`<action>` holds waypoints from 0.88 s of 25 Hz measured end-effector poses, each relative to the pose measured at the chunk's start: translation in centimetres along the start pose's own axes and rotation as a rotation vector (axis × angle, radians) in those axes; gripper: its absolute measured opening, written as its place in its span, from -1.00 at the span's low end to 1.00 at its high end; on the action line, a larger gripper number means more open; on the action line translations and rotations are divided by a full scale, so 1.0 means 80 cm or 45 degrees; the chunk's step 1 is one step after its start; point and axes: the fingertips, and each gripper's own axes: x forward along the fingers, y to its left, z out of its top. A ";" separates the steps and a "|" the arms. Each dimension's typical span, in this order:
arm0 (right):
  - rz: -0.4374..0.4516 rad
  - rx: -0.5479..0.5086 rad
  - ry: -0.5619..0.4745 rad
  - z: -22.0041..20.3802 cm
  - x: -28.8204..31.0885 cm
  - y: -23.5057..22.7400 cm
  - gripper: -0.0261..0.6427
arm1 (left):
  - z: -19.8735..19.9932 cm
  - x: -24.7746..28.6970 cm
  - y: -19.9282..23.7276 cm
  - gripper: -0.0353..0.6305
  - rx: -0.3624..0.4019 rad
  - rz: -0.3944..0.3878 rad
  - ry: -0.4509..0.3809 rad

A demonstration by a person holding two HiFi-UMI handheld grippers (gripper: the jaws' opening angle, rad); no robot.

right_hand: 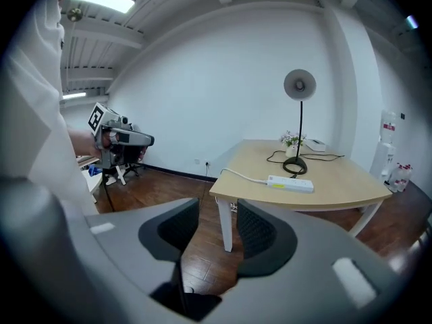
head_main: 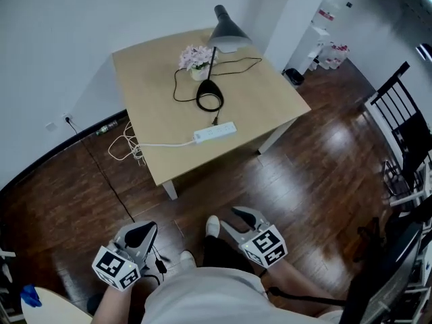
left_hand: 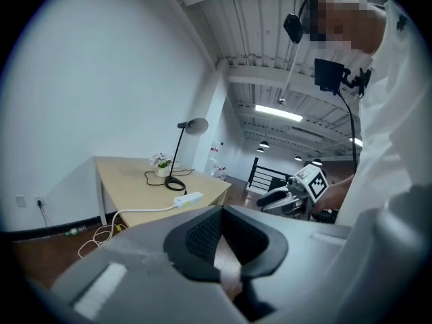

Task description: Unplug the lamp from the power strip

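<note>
The lamp (head_main: 212,66) is standing well apart from both grippers, so nothing of the task is looking done yet. At the bottom of the head view, the left gripper (head_main: 144,231) is hanging low over the dark wood floor (head_main: 283,181) with its jaws slightly parted and nothing between them. The right gripper (head_main: 237,223), just right of centre, is holding its jaws wider apart and is likewise carrying nothing (each gripper's own view is showing only floorboards through the gap).

Further up the frame, the table (head_main: 270,100) is filling the upper middle. Near its lower edge the white power strip (head_main: 214,132) is lying flat, its white cable (head_main: 158,143) trailing off the left side toward the floor. A dark plug (head_main: 215,121) is sitting in the strip's upper side, and the black cord from it is looping back to the lamp's round base, so the lamp seems to be remaining plugged in. A small flower pot (head_main: 196,61) is standing just beside the lamp's stem.

Everything is remaining to do: approaching the table, steadying the strip, gripping the plug and pulling it free.
</note>
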 end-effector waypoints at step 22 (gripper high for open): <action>0.004 -0.182 -0.221 -0.048 -0.260 0.090 -0.39 | -0.033 -0.008 -0.290 -0.88 0.274 -0.110 0.002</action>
